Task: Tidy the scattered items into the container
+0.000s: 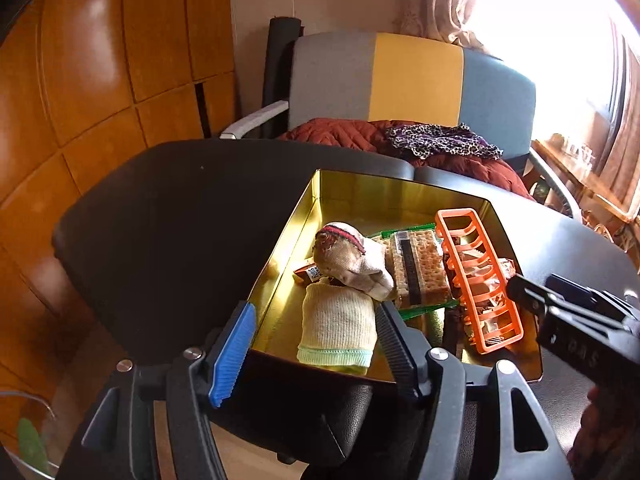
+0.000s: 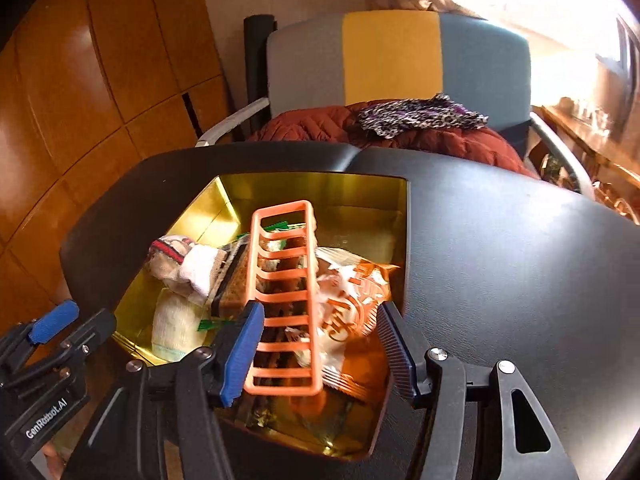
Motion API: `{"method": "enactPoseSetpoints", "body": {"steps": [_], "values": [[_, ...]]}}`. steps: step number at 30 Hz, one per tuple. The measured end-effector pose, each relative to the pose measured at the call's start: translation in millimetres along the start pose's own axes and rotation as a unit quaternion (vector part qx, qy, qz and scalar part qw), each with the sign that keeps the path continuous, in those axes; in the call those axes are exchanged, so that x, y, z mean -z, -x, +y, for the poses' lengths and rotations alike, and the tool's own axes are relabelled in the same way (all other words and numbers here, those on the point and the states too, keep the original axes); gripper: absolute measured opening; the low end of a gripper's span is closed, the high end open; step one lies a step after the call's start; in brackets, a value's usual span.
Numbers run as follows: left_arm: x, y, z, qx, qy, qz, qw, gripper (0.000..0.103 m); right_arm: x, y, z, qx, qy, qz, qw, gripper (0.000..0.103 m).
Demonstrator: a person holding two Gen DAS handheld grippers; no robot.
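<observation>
A: Where do the tongs stand?

B: The left gripper [image 1: 316, 344] hangs spread wide over the near-left corner of the gold tin [image 1: 296, 224], its fingers either side of a pale rolled sock [image 1: 338, 328], gripping nothing. The right gripper [image 2: 322, 350] is spread too, straddling the near end of an orange plastic rack [image 2: 282, 296]. Whether a pad touches the rack, the right wrist view does not settle.

A: And the things to be tidied?

B: All that can be seen lies inside the tin: the pale sock, a second rolled sock with a red and dark band [image 1: 352, 260], a cracker pack [image 1: 420, 276], an orange-and-white snack bag [image 2: 348, 296], and the rack slanted across the top. No loose item shows on the black table [image 1: 168, 208] in either view, though parts of it lie outside the frames.

A: How would they handle?

B: By my judgement, the socks are light and soft, safe to pinch across the middle of the roll. The rack looks light and stiff; its side rails offer the surest hold. The bag looks slippery and crushable, the crackers brittle.

A: Beyond the table?

B: A chair [image 1: 412, 76] bearing a red quilted coat [image 1: 344, 132] and a leopard-print cloth [image 1: 440, 142], with wood panelling [image 1: 100, 60] on the left.
</observation>
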State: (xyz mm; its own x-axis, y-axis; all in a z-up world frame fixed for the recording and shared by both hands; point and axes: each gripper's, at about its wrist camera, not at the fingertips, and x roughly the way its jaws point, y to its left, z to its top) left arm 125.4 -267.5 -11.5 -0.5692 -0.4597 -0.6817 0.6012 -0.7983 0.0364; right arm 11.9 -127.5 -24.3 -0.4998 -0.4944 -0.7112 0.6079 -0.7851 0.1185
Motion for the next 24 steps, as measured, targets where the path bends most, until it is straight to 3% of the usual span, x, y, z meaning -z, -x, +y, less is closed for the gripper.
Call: {"method": "enactPoseSetpoints", "body": {"steps": [5, 11, 24], "values": [[4.1, 13.9, -14.8, -0.045, -0.036, -0.023, 0.9981, 0.063, 12.5, 12.3, 0.8, 0.027, -0.001, -0.007, 1.0, 0.066], [7.3, 18.0, -12.3, -0.027, -0.024, -0.01, 0.9993, 0.063, 20.4, 24.3, 0.7, 0.054, 0.003, -0.018, 0.998, 0.074], [5.5, 27.1, -25.8, -0.011, -0.016, -0.006, 0.9998, 0.063, 26.6, 35.8, 4.3, 0.069, 0.01, -0.023, 0.997, 0.076]]}}
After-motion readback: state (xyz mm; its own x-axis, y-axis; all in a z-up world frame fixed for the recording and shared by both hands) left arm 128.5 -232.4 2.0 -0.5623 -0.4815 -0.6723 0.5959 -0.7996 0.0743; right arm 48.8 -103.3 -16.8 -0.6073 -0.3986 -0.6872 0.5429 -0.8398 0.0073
